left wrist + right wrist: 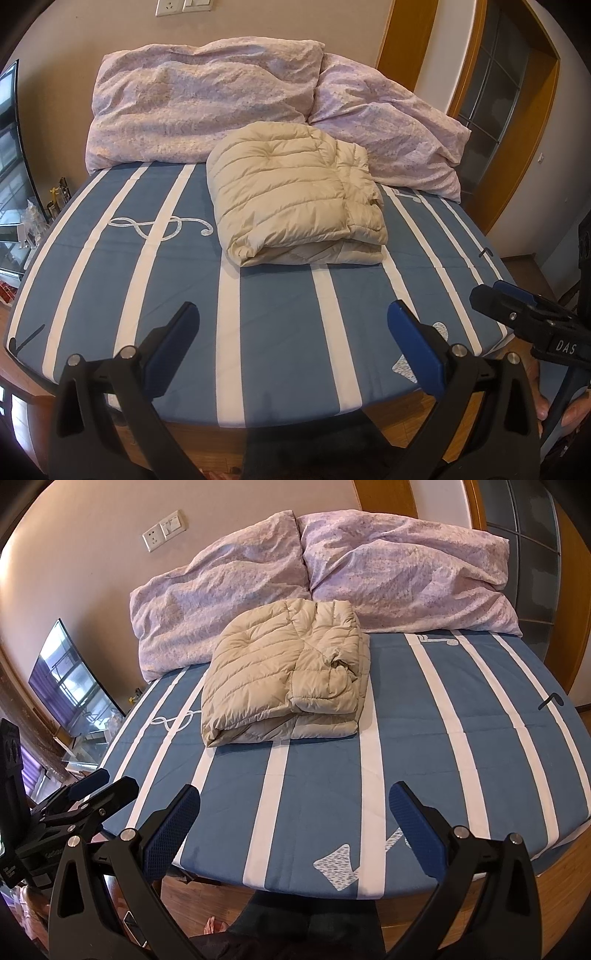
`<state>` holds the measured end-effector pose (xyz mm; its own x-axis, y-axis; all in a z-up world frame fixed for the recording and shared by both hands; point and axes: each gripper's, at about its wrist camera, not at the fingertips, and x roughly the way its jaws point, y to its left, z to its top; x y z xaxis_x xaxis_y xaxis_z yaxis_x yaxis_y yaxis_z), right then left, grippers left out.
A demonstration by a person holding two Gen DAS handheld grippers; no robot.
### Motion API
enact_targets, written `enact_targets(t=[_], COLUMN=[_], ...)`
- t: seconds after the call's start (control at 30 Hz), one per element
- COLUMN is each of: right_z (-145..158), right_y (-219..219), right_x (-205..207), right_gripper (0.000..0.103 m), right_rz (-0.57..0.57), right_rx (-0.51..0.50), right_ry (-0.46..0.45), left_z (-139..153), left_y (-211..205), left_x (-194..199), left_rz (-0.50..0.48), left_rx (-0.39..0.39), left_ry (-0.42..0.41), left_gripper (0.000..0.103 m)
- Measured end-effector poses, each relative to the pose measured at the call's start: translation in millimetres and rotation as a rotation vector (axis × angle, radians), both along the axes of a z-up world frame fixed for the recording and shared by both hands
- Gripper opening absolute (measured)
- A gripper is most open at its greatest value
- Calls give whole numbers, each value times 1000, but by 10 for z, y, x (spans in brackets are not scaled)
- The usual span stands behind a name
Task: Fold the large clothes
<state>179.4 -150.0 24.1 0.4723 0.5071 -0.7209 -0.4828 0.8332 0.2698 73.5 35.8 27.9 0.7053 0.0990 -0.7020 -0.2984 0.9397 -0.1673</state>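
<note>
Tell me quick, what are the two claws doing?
Left claw: open, holding nothing, above the bed's near edge.
Right claw: open, holding nothing too.

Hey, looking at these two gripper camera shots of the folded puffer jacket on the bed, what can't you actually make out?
- Folded beige jacket: underside and inner layers hidden by its own folds, both views.
- Zipper, sleeves, hood: tucked inside, cannot tell.
- Pillows: their backs and the headboard hidden behind them.
- Treble clef print: partly covered by the jacket in the right wrist view.
- Shelf items: too small and distorted at the left wrist view's edge.
</note>
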Motion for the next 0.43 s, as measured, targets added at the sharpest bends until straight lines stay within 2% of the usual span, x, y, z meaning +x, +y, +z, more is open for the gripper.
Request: enact_targets(t=[0.43], right_z=[-3], right_y=[1], right_x=[-1], right_gripper=[102], right_rz=[3], right_rx=[-2], right_ry=[0], left_z=[-14], left_y=[-48], left_x=[23], left_rz=[-6], left_rx=[-1], left_ry=[-1], left_gripper=[101])
